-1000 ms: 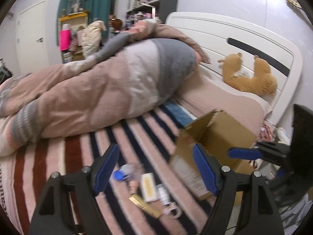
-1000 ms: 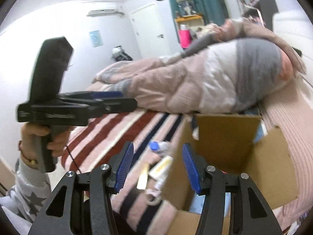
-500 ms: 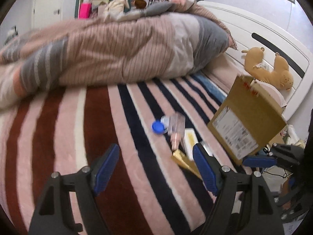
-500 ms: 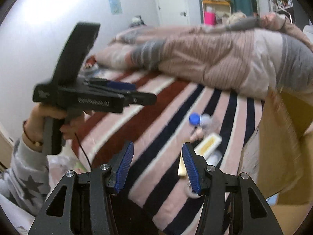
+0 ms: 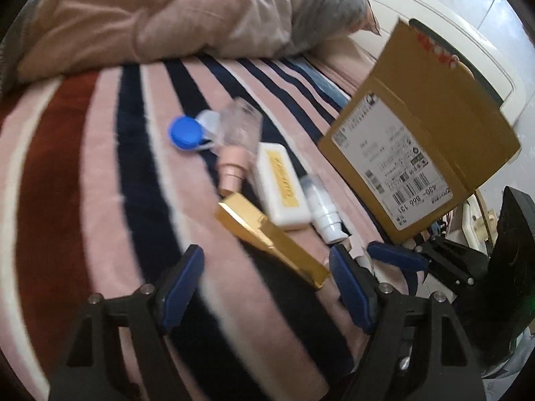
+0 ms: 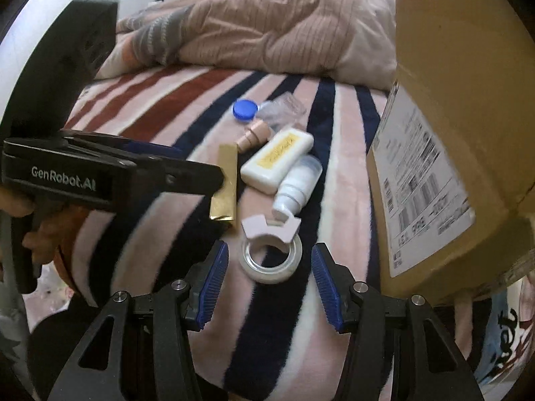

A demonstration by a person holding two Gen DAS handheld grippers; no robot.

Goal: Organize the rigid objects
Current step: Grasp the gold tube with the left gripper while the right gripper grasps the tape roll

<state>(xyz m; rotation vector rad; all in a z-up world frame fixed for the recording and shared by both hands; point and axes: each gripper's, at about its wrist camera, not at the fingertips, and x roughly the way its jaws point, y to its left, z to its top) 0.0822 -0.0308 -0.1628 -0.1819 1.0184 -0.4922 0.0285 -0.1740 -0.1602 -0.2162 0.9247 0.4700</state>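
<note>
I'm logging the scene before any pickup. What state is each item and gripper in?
left gripper: open, empty.
right gripper: open, empty.
gold box: lying flat.
white case: lying flat.
white bottle: on its side.
tape roll: flat.
cardboard box: tilted.

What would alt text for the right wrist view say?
Open right gripper hovers over a tape roll on a striped blanket. Beyond lie a gold box, white case and bottles; a cardboard box stands right.
</note>
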